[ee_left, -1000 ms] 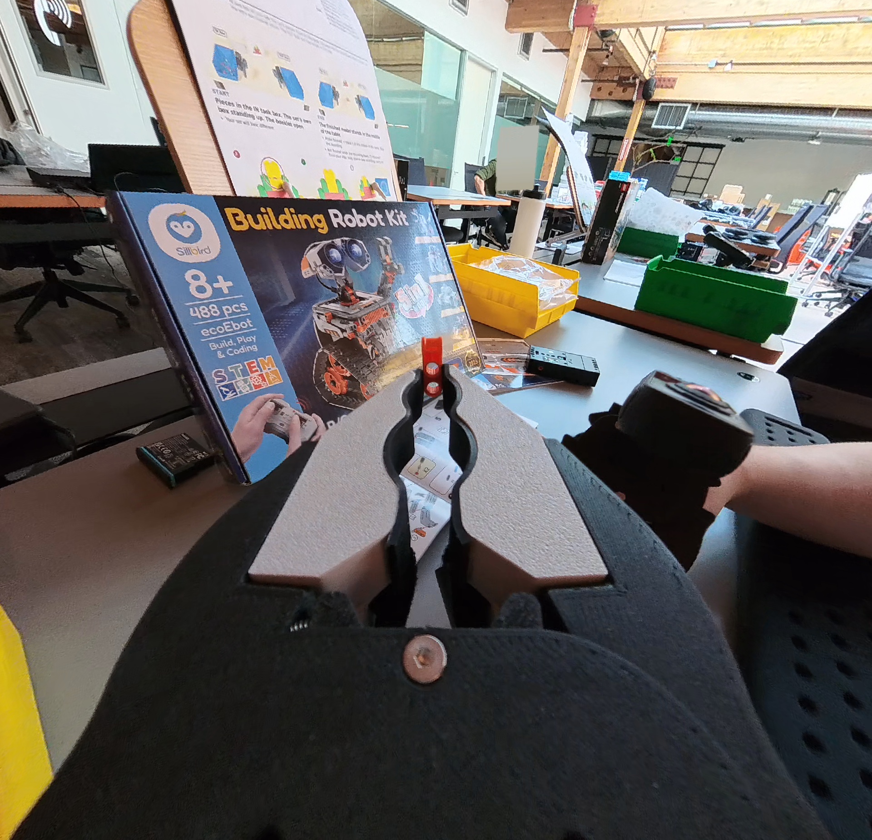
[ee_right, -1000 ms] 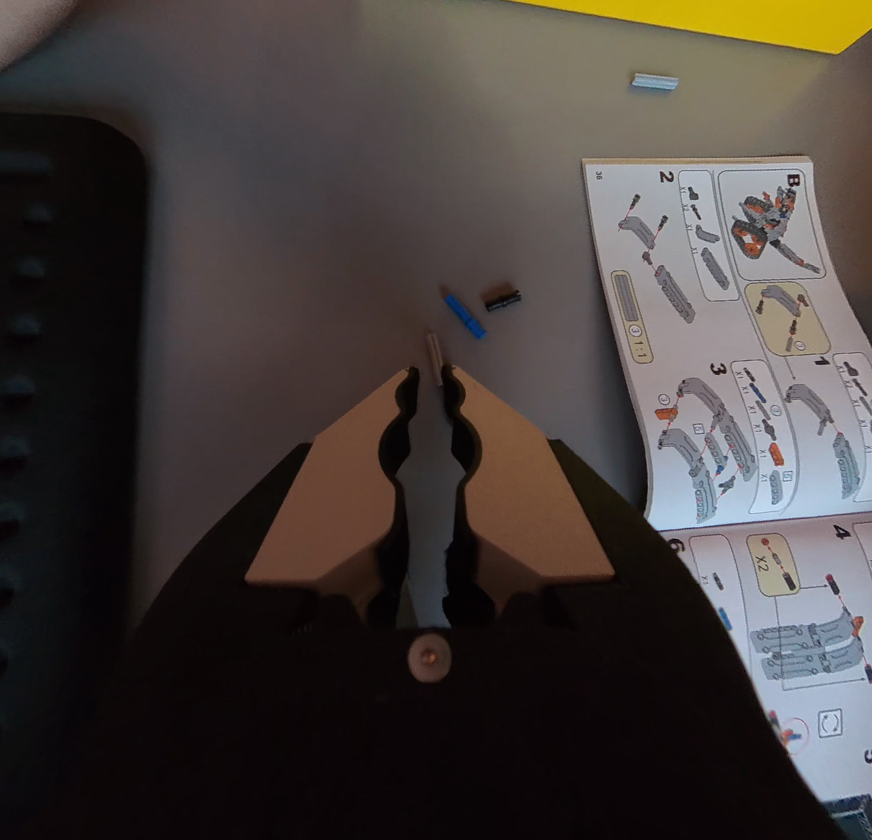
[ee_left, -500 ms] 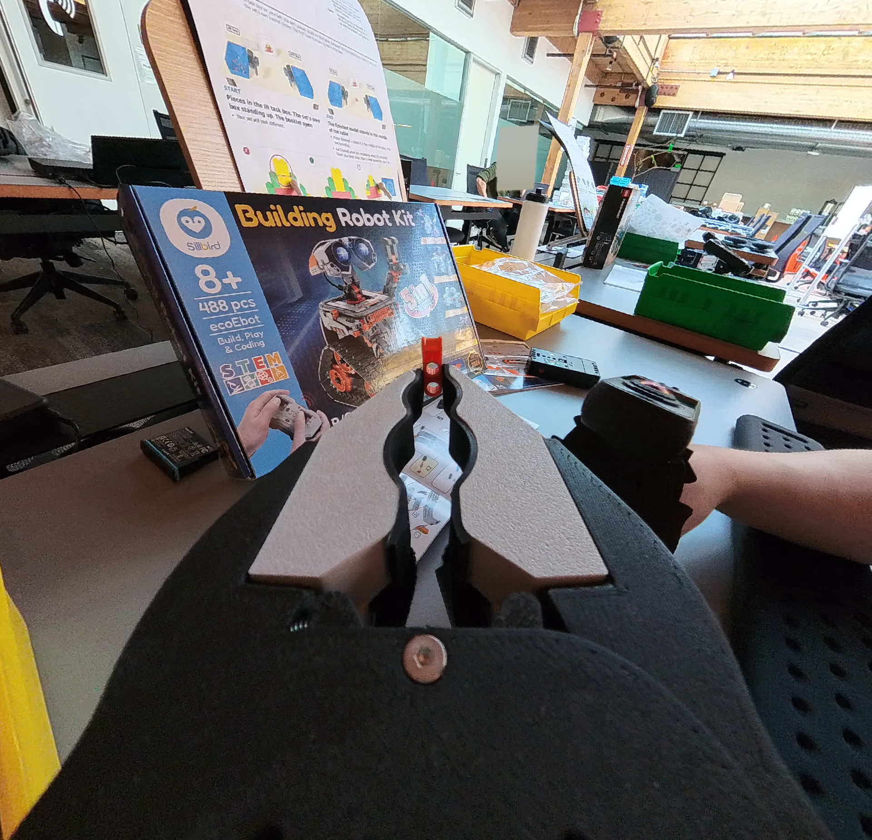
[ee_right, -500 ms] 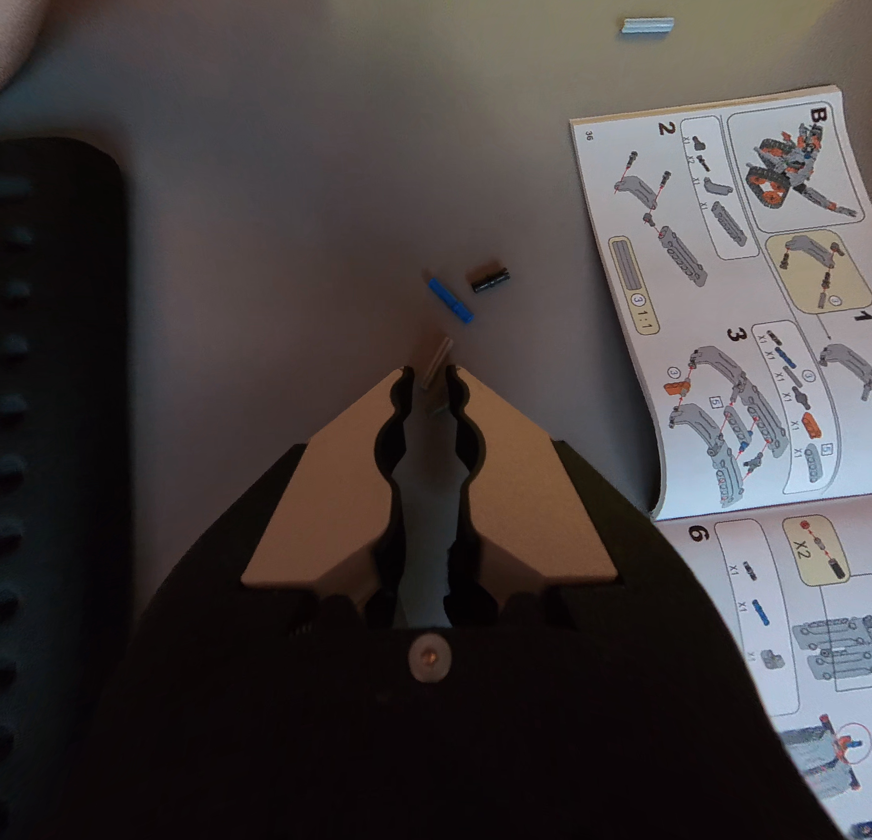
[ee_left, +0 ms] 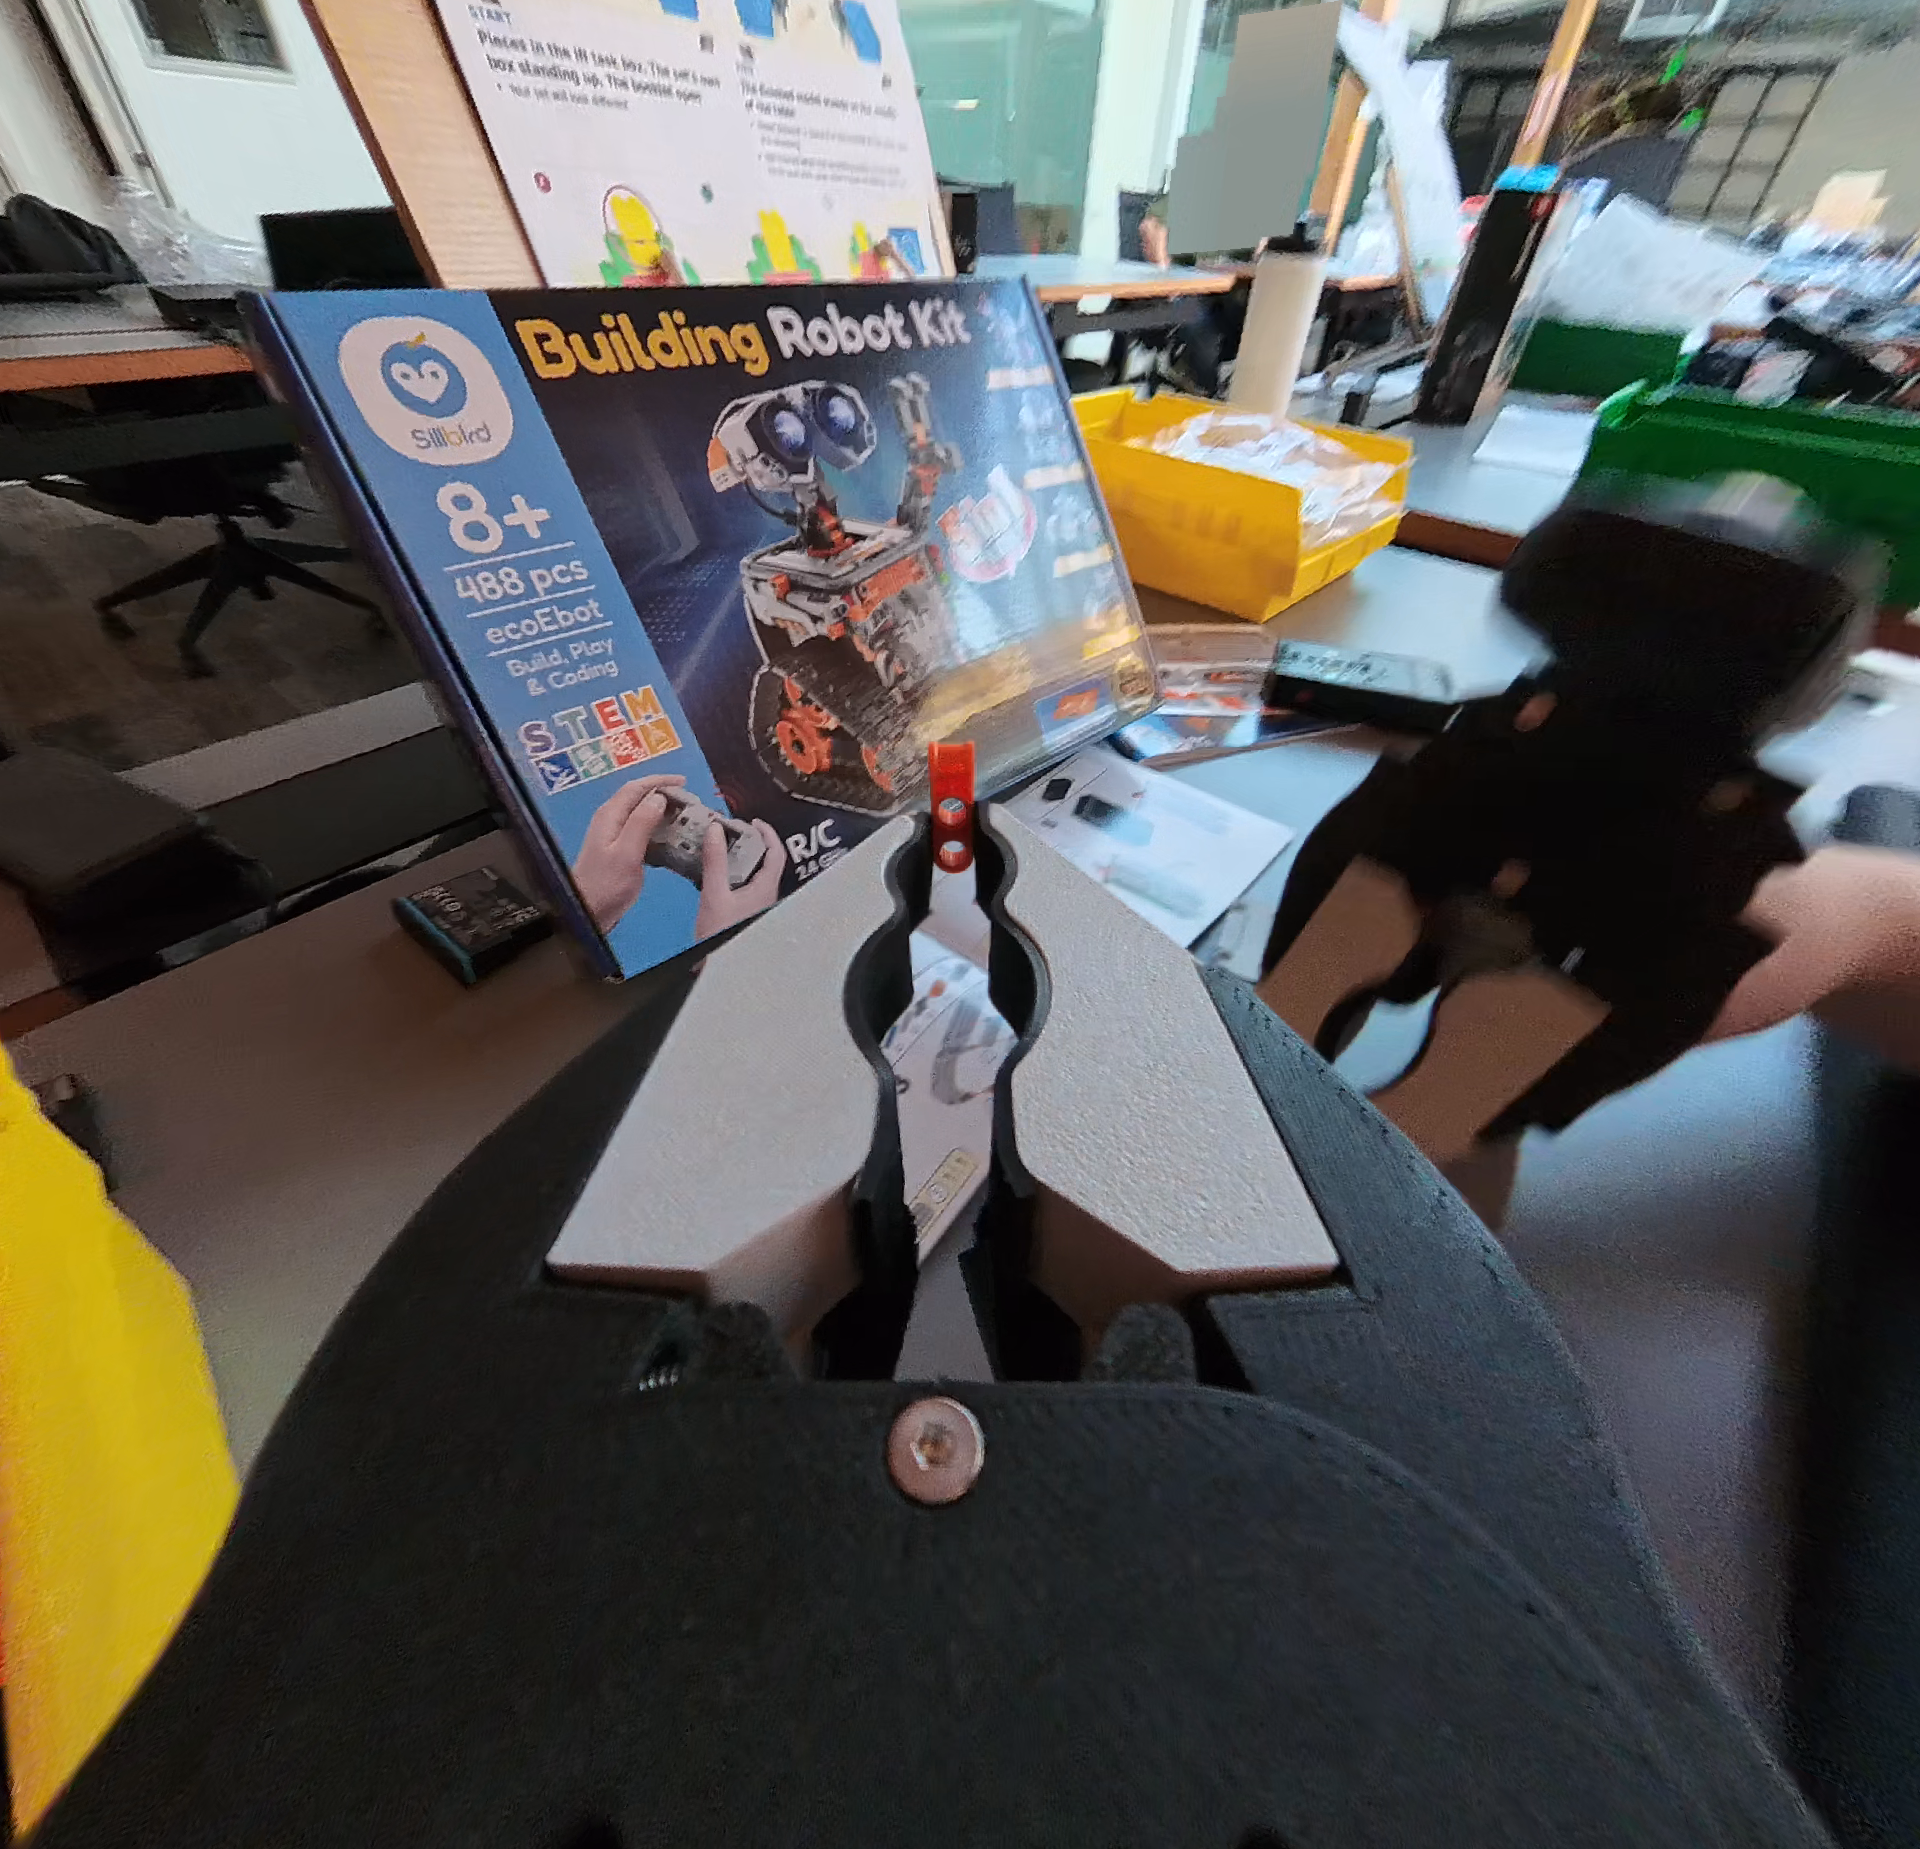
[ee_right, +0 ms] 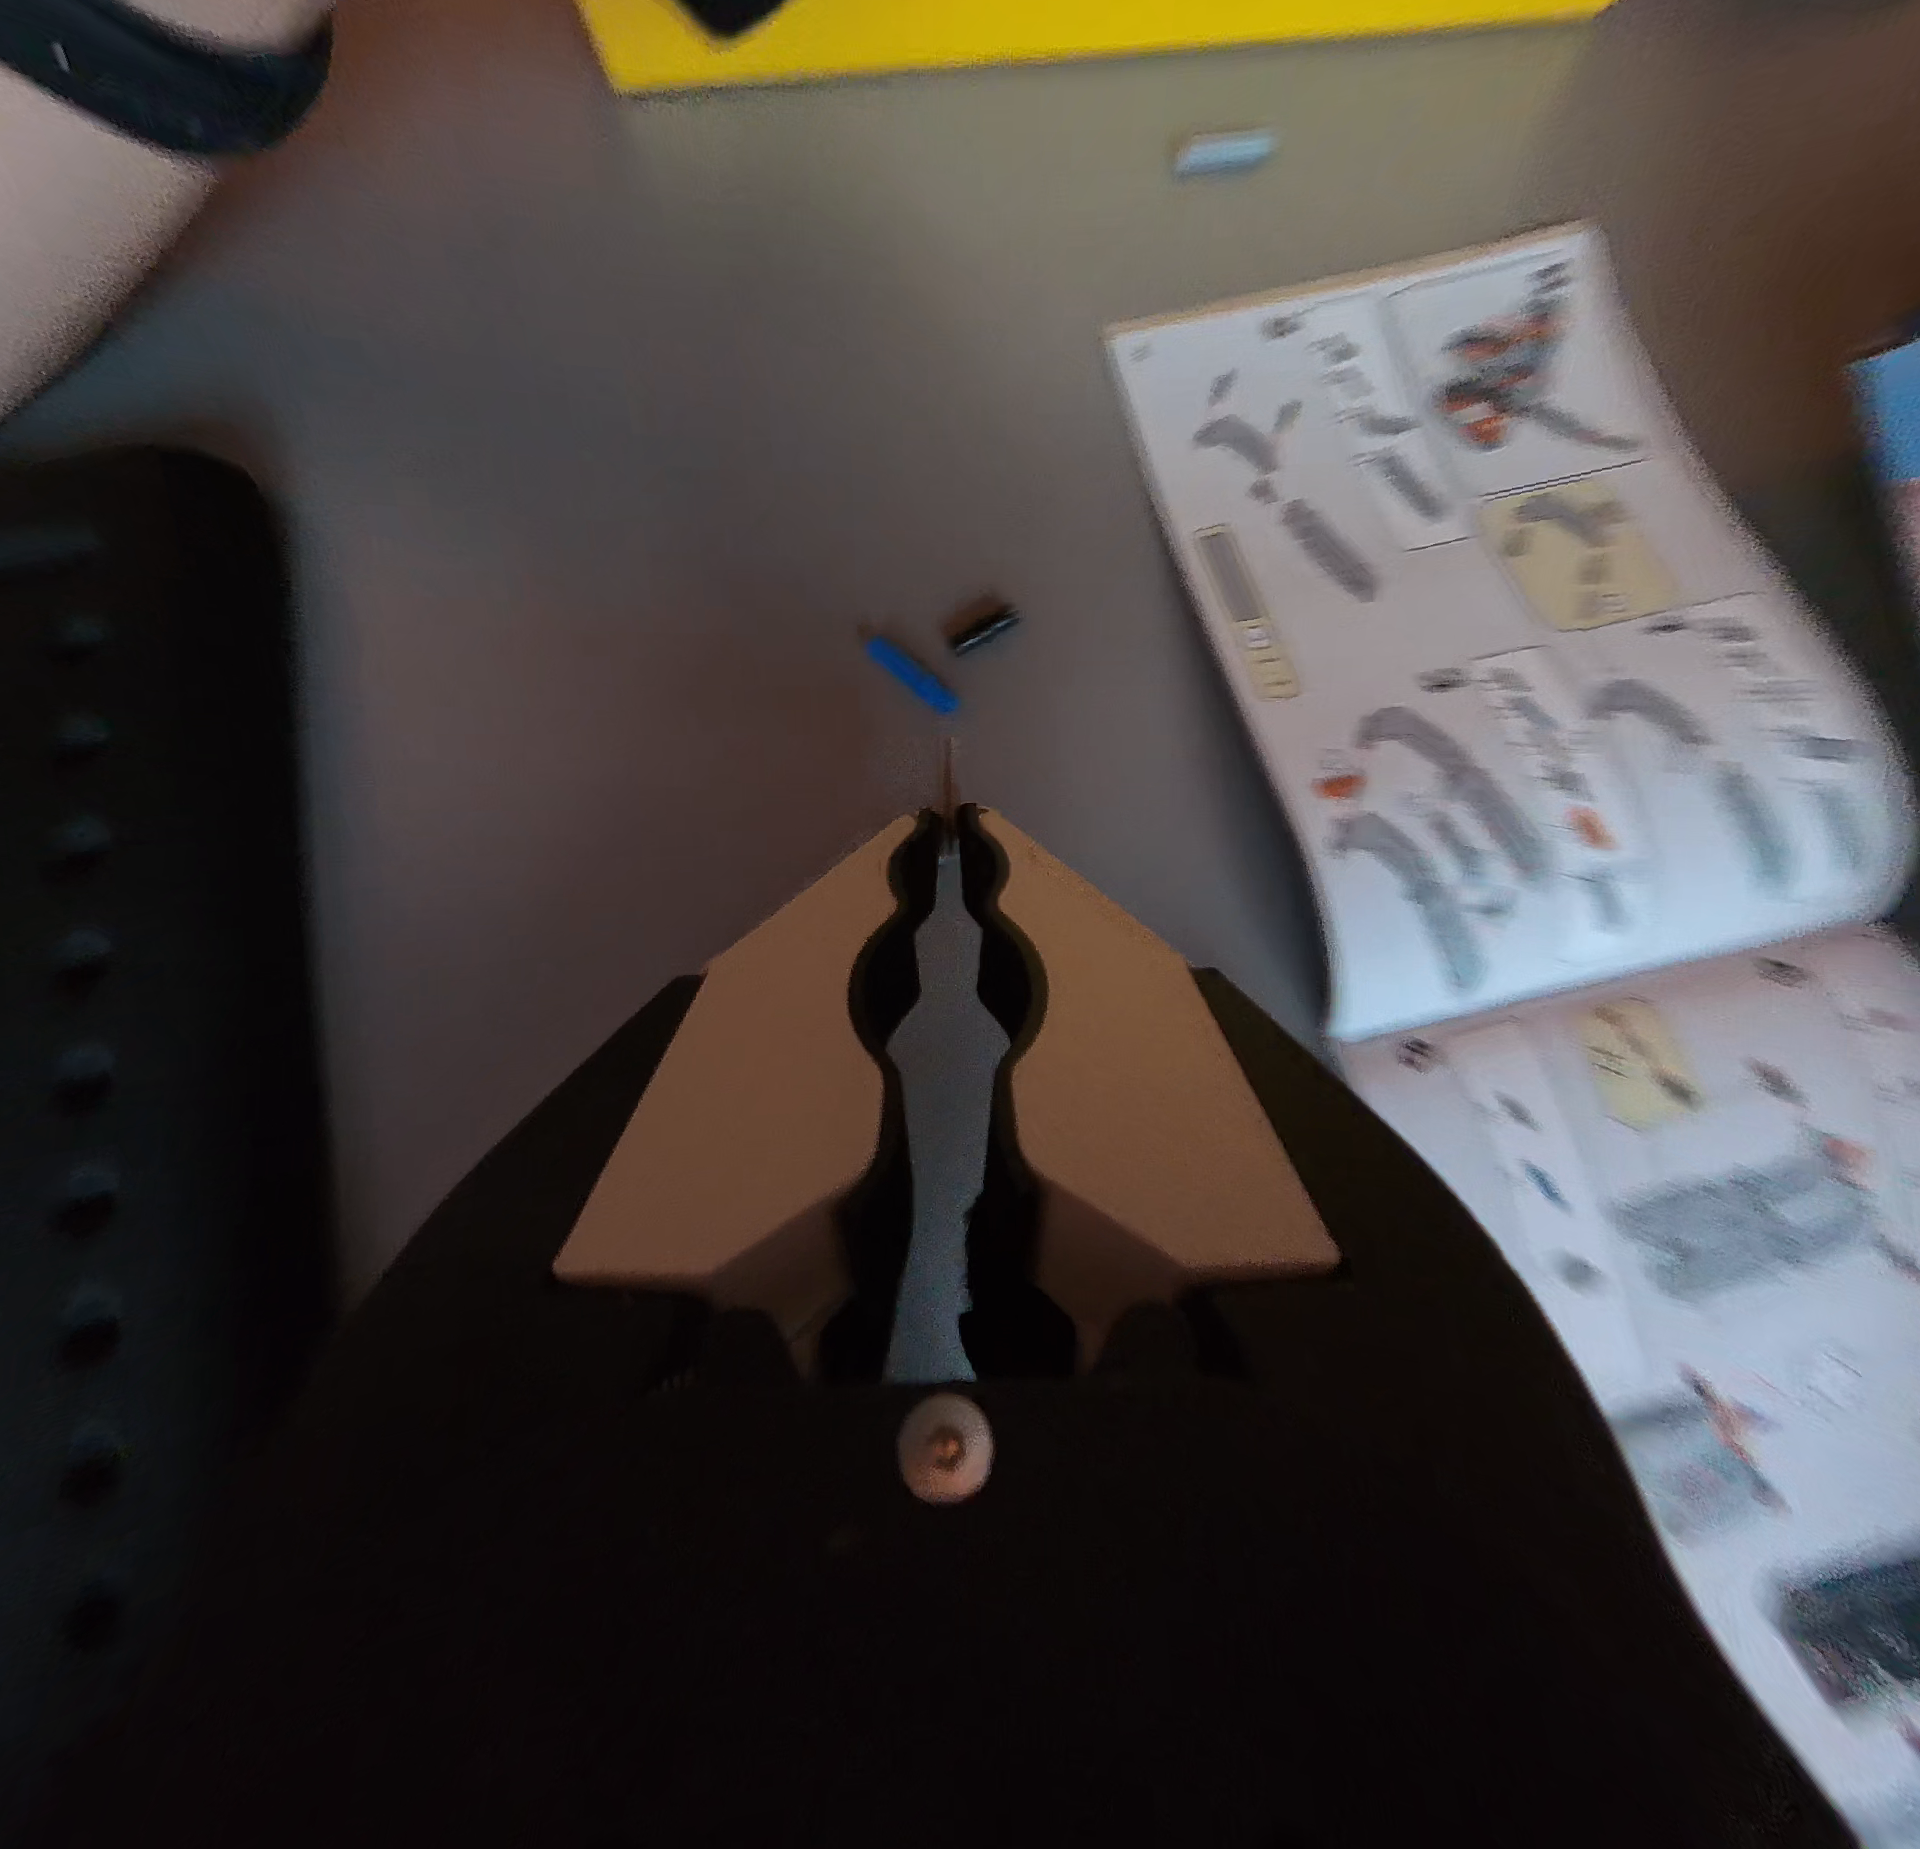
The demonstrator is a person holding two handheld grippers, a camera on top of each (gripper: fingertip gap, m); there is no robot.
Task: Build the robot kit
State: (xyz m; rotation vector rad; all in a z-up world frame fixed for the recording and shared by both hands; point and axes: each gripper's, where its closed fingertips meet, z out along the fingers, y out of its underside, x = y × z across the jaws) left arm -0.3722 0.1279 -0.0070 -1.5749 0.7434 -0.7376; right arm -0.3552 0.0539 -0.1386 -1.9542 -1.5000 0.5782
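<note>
My left gripper (ee_left: pixel 951 831) is shut on a small red-orange brick piece (ee_left: pixel 951 807) that sticks up from its tips, held above the table in front of the blue kit box (ee_left: pixel 665 594). My right gripper (ee_right: pixel 945 820) is shut on a thin grey pin (ee_right: pixel 948 783) and is lifted above the grey table. A blue pin (ee_right: pixel 912 673) and a black pin (ee_right: pixel 982 623) lie on the table just beyond its tips. The right gripper also shows blurred in the left wrist view (ee_left: pixel 1621 760), raised at the right.
An open instruction booklet (ee_right: pixel 1507 656) lies right of the pins. A light grey piece (ee_right: pixel 1224 152) lies near a yellow bin (ee_right: pixel 1143 2). A black perforated mat (ee_right: pixel 135 864) lies at the left. A second yellow bin (ee_left: pixel 1236 511) and a black battery pack (ee_left: pixel 473 916) flank the box. Tip to tip, the grippers are about 15 cm apart.
My right gripper closed on the grey pin and lifted it off the table. My left gripper tilted and moved a little closer to the box, still holding the red piece.
</note>
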